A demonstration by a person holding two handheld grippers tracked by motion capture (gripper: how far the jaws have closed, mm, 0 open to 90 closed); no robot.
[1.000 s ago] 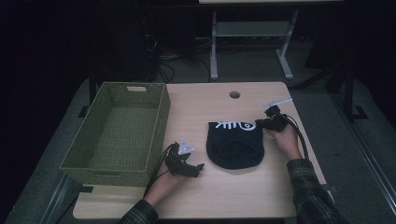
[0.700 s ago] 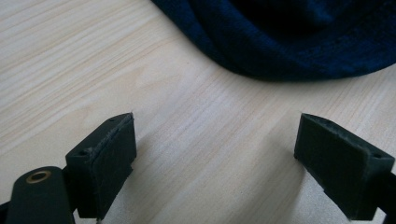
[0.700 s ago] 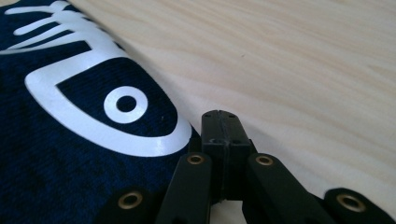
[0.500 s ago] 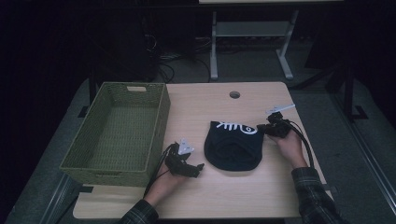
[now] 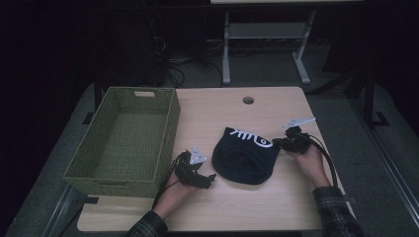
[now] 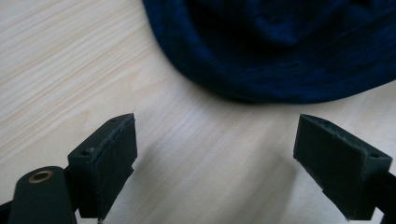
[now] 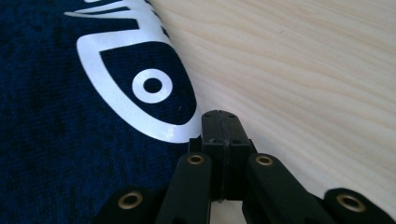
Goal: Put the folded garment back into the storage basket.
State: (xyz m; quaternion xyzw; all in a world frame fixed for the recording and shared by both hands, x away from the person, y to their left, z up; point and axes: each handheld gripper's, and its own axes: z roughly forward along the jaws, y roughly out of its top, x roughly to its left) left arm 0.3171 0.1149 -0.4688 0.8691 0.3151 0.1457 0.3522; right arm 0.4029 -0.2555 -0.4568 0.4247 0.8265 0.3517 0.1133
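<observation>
From the high view: dark beanie (image 5: 244, 155) lying mid-table (image 5: 237, 212), green woven basket (image 5: 123, 138) standing empty at the left, left gripper (image 5: 210, 177) just beside the near-left rim, right gripper (image 5: 277, 143) at the far-right edge. Left gripper view: jaws spread wide, holding nothing, knit rim just ahead. Right gripper view: jaws pressed together at the hem beside the white fish print (image 7: 140, 84); whether cloth is pinched, cannot tell. Looks like setting up a two-handed lift toward the basket; next, closing the left jaws on the rim.
</observation>
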